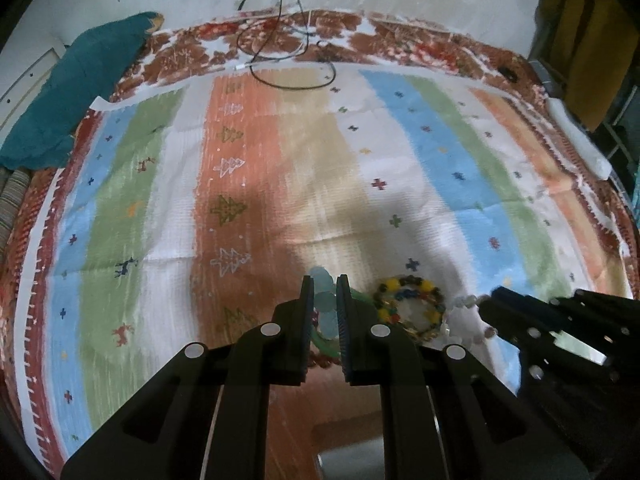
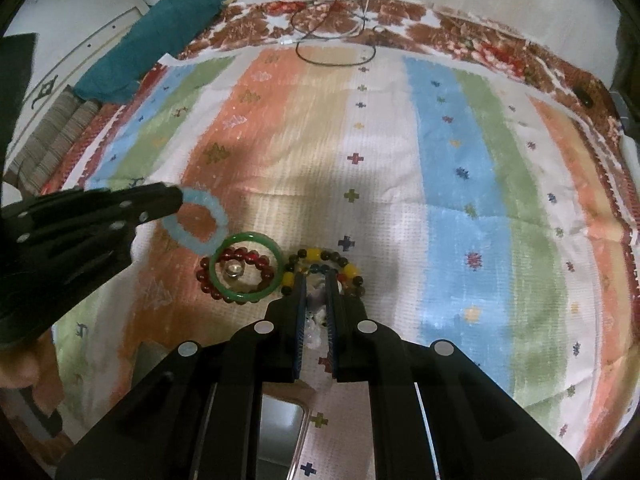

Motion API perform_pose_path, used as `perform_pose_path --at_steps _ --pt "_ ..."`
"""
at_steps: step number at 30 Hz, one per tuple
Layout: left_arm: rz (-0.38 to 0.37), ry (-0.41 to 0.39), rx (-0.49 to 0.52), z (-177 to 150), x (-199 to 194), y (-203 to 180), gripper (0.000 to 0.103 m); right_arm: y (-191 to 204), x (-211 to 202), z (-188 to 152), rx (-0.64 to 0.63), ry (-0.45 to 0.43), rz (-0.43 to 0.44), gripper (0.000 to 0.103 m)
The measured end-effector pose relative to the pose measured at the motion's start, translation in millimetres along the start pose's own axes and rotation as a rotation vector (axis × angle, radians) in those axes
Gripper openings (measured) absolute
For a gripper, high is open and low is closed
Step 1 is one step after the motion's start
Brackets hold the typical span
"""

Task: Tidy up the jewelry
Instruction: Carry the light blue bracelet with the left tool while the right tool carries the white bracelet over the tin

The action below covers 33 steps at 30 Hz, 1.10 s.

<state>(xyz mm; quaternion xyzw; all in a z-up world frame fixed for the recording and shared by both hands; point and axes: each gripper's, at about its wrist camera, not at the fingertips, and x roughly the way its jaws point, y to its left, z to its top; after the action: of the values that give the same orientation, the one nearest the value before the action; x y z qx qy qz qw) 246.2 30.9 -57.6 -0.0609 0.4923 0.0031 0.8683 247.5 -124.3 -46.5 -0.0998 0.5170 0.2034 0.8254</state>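
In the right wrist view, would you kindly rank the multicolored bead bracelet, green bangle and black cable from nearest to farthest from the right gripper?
1. Multicolored bead bracelet, at the right gripper fingertips.
2. Green bangle, just left.
3. Black cable, far edge.

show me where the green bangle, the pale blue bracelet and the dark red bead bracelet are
green bangle (image 2: 224,282): right wrist view, on its left rim.
pale blue bracelet (image 2: 219,216): right wrist view, on its right side.
dark red bead bracelet (image 2: 205,278): right wrist view, on the beads left of the bangle.
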Motion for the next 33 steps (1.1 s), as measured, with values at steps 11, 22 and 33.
perform_pose_path --at_steps 11,22,33 --pt "-0.030 -0.073 0.024 -24 -48 -18 0.011 -3 -28 -13 0.008 -0.064 -0.013 0.011" --pt "-0.026 -0.100 0.041 -44 -69 -21 0.011 0 -53 -30 0.001 -0.110 0.018 0.011" --pt "-0.028 -0.118 0.058 -62 -85 -25 0.011 6 -62 -44 -0.006 -0.118 0.036 0.011"
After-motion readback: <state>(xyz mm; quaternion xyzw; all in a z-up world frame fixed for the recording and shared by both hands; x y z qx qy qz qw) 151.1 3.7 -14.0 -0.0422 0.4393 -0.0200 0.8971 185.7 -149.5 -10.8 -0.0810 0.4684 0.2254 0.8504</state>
